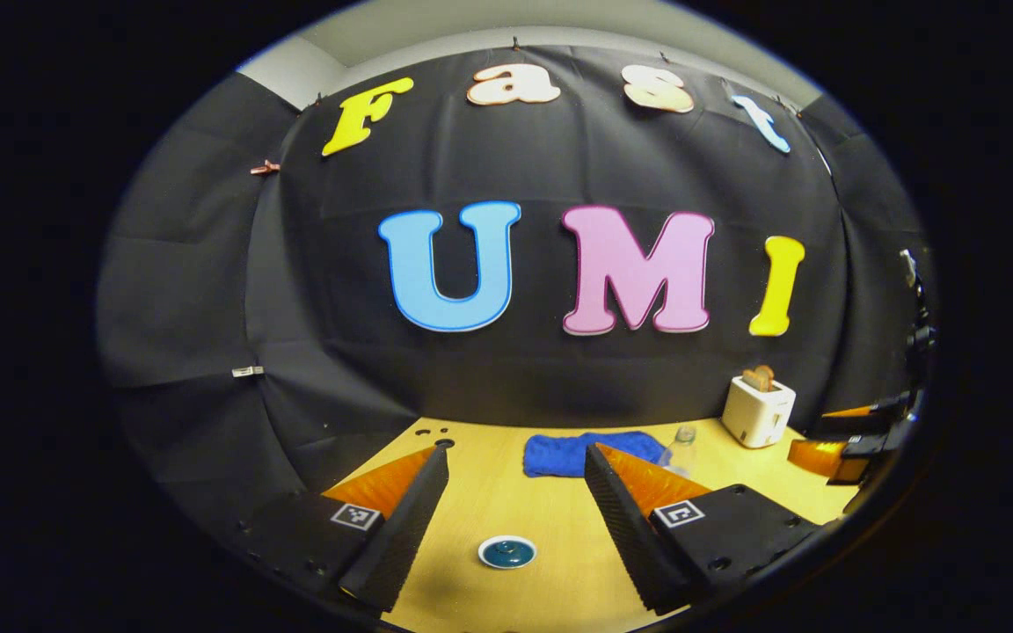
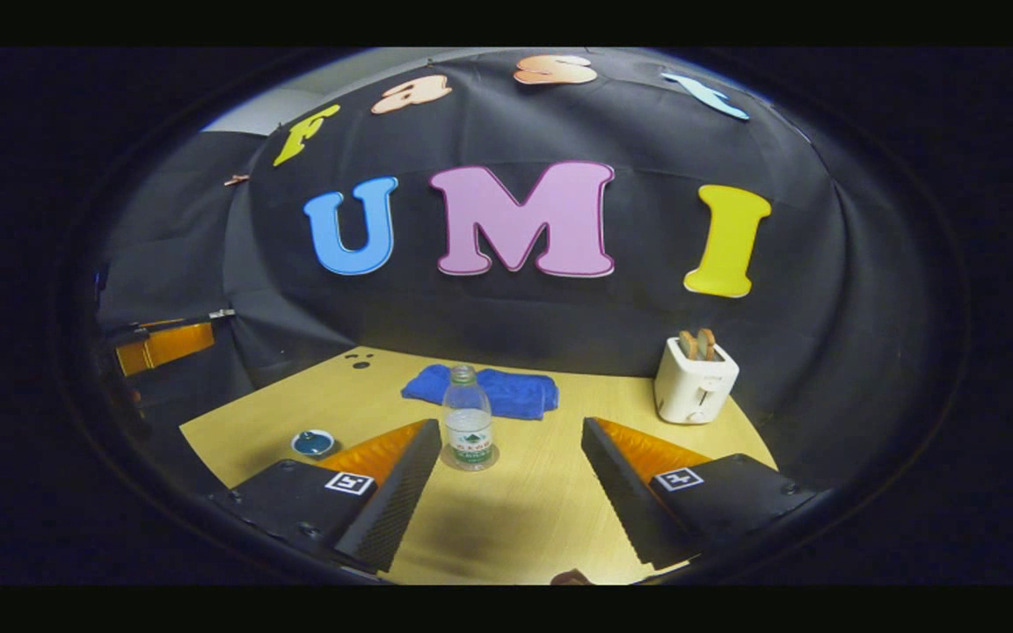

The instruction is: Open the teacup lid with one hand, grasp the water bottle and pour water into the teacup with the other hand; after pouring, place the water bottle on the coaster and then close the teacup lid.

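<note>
A small white teacup with a blue knobbed lid (image 1: pixel 506 552) sits on the wooden table (image 1: pixel 489 510), low between the fingers of my left gripper (image 1: pixel 517 453), which is open and holds nothing. The same teacup (image 2: pixel 313 442) appears just left of my right gripper's left finger. A clear water bottle (image 2: pixel 468 418) stands upright on a pale round coaster (image 2: pixel 491 461), ahead of my open right gripper (image 2: pixel 511 426) and slightly left of its centre. In the left gripper view the bottle (image 1: pixel 682 444) is partly hidden behind the right finger.
A folded blue towel (image 2: pixel 484 389) lies behind the bottle near the back wall. A white toaster (image 2: pixel 694 380) with toast stands at the back right. The other gripper shows at the edges (image 1: pixel 858 440) (image 2: pixel 163 345). Small holes (image 2: pixel 357 359) mark the table's far left.
</note>
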Action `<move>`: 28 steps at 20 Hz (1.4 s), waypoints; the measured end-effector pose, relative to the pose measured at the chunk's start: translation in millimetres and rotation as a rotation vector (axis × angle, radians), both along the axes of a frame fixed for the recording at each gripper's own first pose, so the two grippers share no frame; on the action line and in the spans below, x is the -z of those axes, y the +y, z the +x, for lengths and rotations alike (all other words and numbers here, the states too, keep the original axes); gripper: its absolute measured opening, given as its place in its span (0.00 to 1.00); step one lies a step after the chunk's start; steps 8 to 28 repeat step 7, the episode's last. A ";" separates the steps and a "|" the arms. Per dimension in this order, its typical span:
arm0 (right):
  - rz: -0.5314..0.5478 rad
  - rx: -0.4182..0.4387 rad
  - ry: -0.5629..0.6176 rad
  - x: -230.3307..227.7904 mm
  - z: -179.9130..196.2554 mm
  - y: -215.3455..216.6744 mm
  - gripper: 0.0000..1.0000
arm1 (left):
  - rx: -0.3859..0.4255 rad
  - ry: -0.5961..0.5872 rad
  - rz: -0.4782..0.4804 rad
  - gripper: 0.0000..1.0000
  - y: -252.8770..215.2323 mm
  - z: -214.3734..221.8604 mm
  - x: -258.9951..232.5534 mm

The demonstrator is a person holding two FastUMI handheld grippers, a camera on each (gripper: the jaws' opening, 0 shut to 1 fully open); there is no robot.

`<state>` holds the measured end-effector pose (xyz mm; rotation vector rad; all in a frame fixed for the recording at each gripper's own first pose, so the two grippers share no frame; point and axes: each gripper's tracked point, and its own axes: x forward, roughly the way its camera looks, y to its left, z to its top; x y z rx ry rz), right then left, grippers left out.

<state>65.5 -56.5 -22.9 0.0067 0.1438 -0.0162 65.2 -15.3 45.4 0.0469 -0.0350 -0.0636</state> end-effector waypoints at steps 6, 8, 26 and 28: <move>-0.007 0.089 -0.103 -59.0 -33.4 -2.6 0.99 | 0.096 -0.038 -0.041 0.97 -13.4 -22.7 -37.3; -0.007 0.110 -0.114 -63.8 -38.4 -3.3 1.00 | 0.117 -0.045 -0.040 0.97 -15.7 -25.1 -38.8; -0.007 0.110 -0.114 -63.8 -38.4 -3.3 1.00 | 0.117 -0.045 -0.040 0.97 -15.7 -25.1 -38.8; -0.007 0.110 -0.114 -63.8 -38.4 -3.3 1.00 | 0.117 -0.045 -0.040 0.97 -15.7 -25.1 -38.8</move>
